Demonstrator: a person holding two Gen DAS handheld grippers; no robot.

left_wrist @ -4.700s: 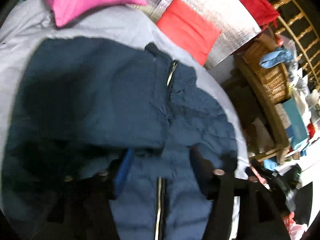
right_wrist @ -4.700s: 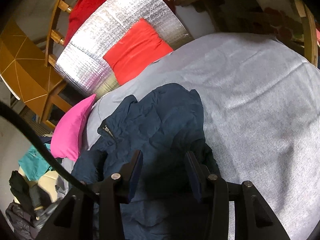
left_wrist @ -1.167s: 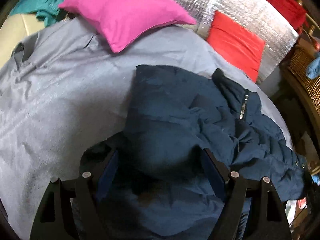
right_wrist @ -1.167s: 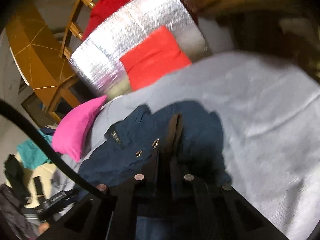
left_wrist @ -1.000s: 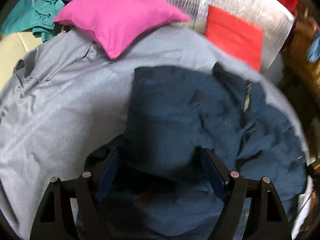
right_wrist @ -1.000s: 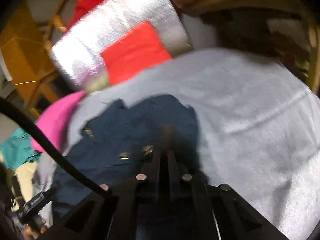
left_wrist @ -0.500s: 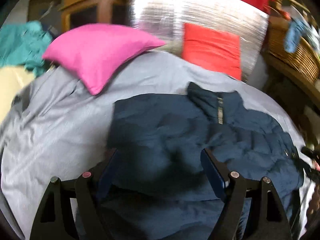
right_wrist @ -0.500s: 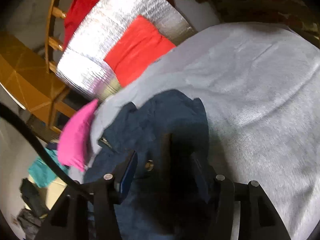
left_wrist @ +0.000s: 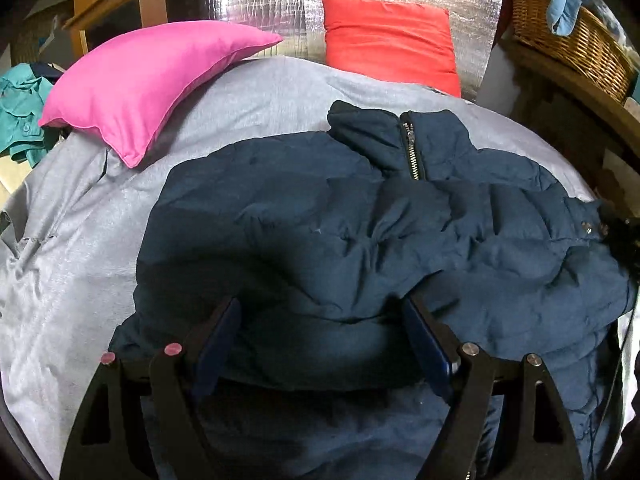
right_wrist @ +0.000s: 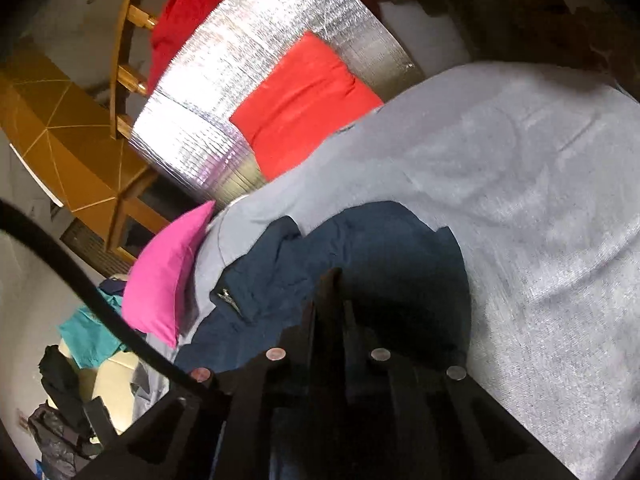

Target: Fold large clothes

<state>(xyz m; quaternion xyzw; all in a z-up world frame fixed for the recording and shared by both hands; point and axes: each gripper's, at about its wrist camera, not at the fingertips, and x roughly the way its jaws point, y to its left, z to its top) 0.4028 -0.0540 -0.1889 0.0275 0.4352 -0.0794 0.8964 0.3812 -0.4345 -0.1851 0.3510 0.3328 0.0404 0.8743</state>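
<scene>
A navy quilted jacket (left_wrist: 360, 232) lies on the grey bed sheet (left_wrist: 80, 248), collar and zipper (left_wrist: 412, 152) pointing away. My left gripper (left_wrist: 320, 332) is open over its near part, fingers wide apart with fabric bulging between them. In the right wrist view the jacket (right_wrist: 380, 264) lies crumpled. My right gripper (right_wrist: 330, 280) has its fingers pressed together over the jacket's right edge; whether cloth is pinched is hidden. The right gripper also shows at the jacket's far right edge in the left wrist view (left_wrist: 624, 236).
A pink pillow (left_wrist: 140, 80) and a red pillow (left_wrist: 388, 40) lie at the bed's head against a silver foil panel (left_wrist: 272, 0). A wicker basket (left_wrist: 572, 36) stands at the right. Teal clothes (left_wrist: 20, 108) lie left. A wooden chair (right_wrist: 128, 40) stands behind.
My right gripper opened briefly half a second ago and is shut again. The jacket has been spread flatter, collar now facing away. My left gripper stays open over it.
</scene>
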